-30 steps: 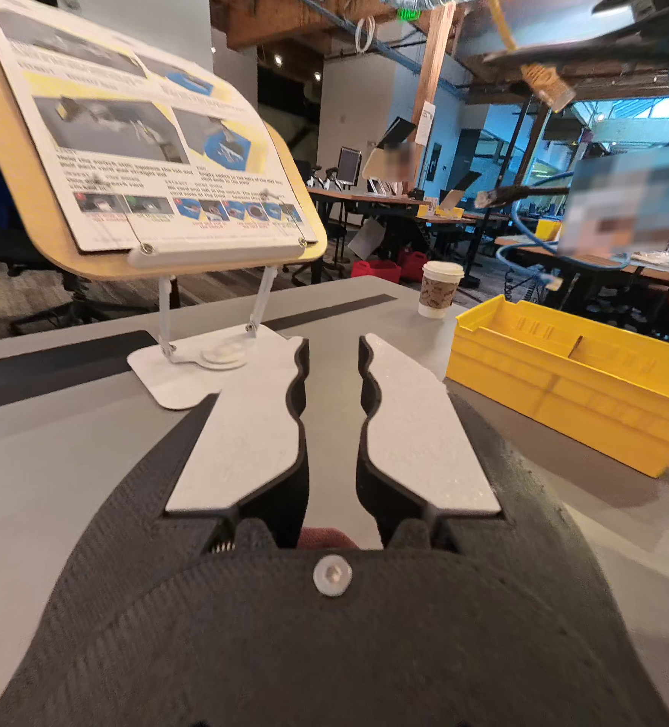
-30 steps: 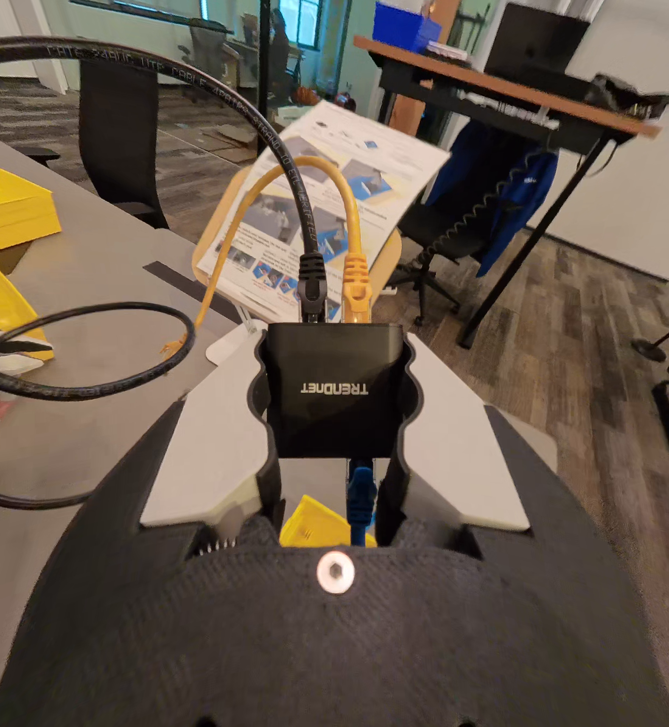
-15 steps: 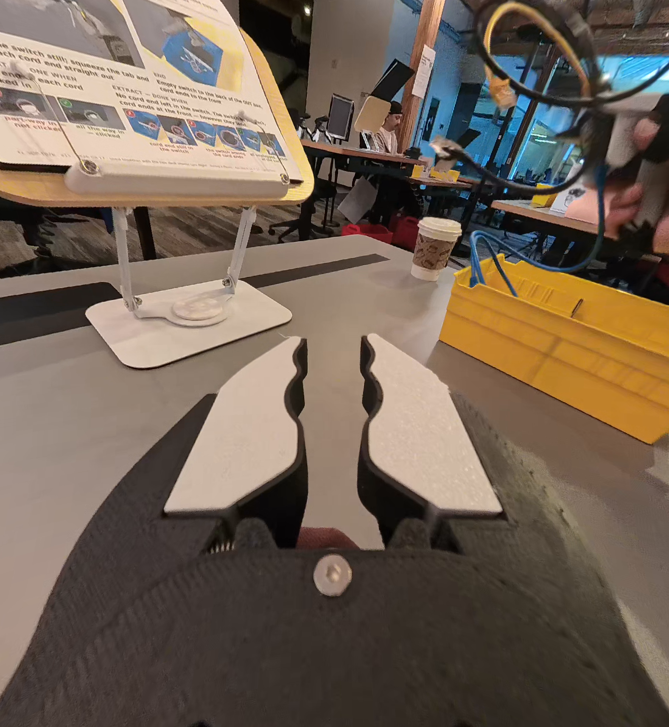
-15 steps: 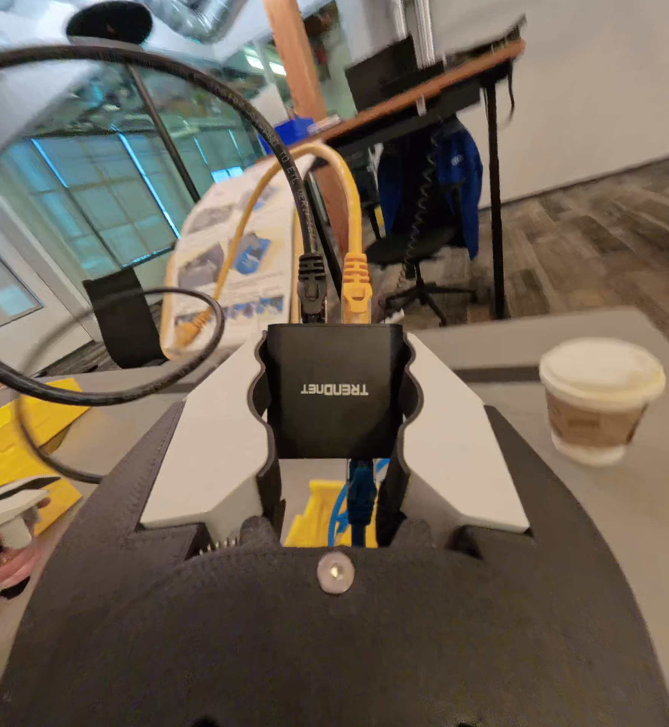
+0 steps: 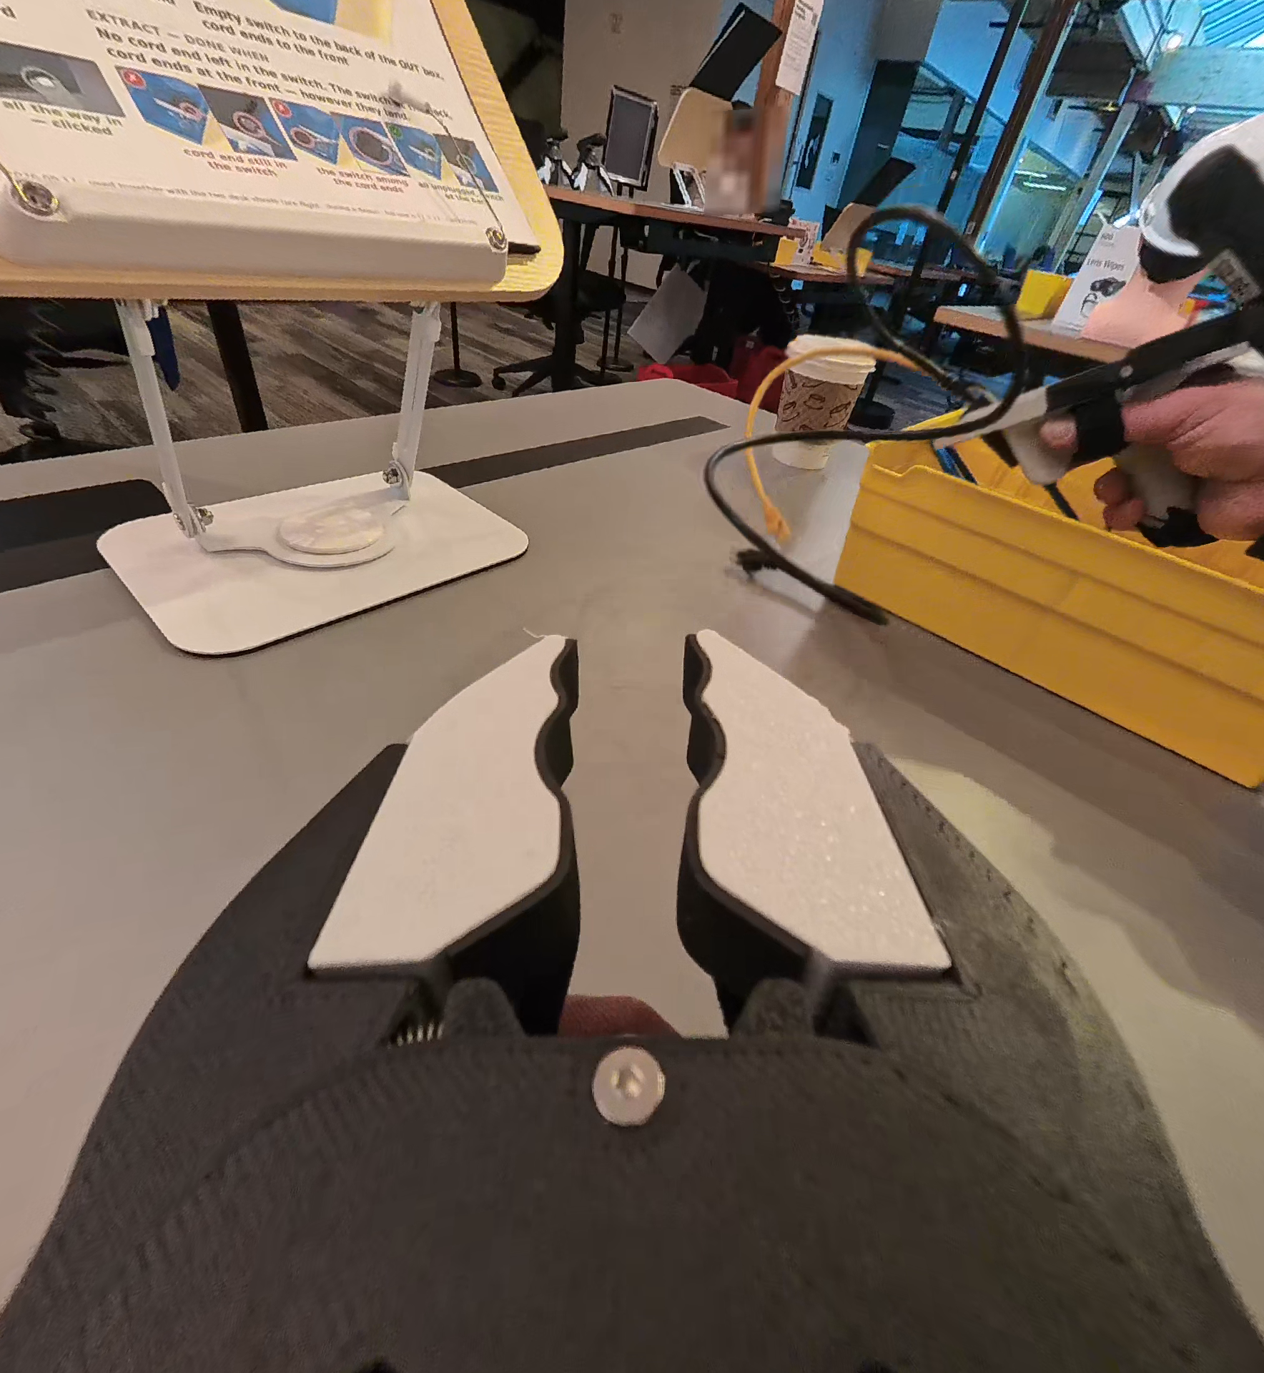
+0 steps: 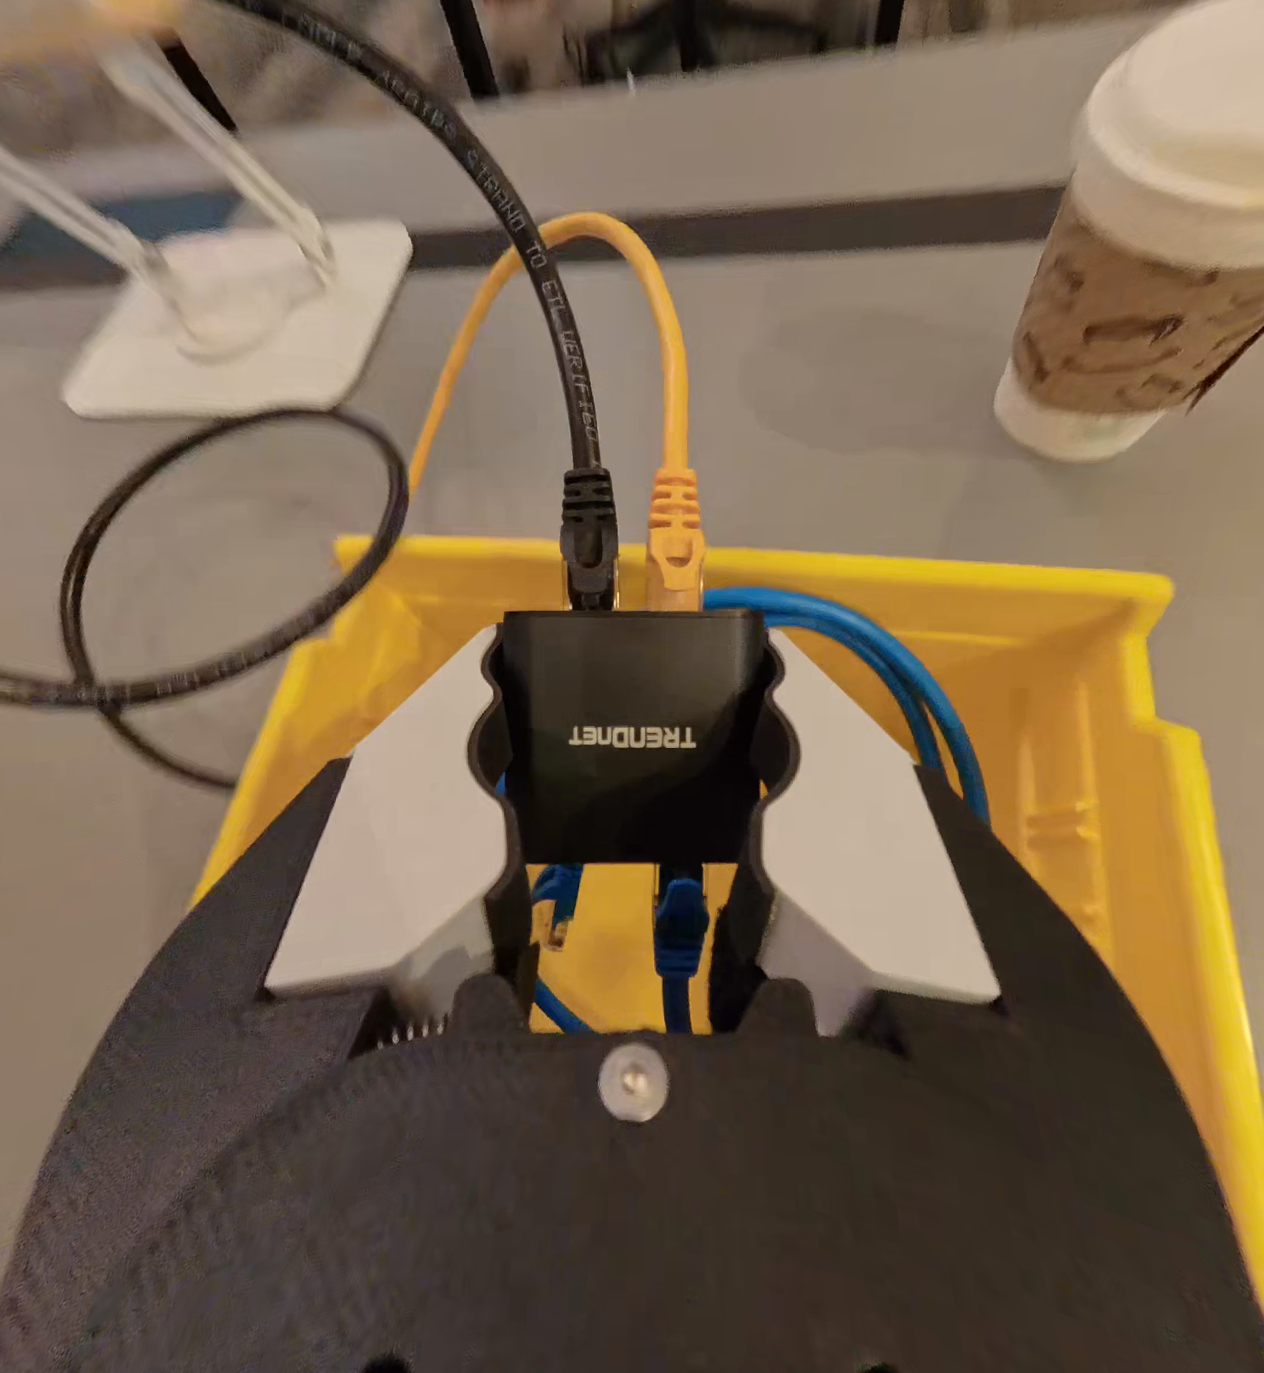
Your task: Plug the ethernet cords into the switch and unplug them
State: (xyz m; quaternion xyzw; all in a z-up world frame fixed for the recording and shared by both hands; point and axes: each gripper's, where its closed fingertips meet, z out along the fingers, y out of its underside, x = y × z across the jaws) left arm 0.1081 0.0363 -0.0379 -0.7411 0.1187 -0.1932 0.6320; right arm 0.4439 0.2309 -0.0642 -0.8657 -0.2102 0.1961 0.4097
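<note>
The left wrist view is being taken from low over the grey table (image 5: 168, 780), looking forward and level past the white stand base (image 5: 302, 565) toward the room beyond. The right wrist view is being aimed steeply downward from close above the yellow bin (image 6: 1104, 780). The paper cup (image 6: 1164, 245), the stand base, the table and the bin are being shared by both views, the cup being seen far off at the left and close at the right.
</note>
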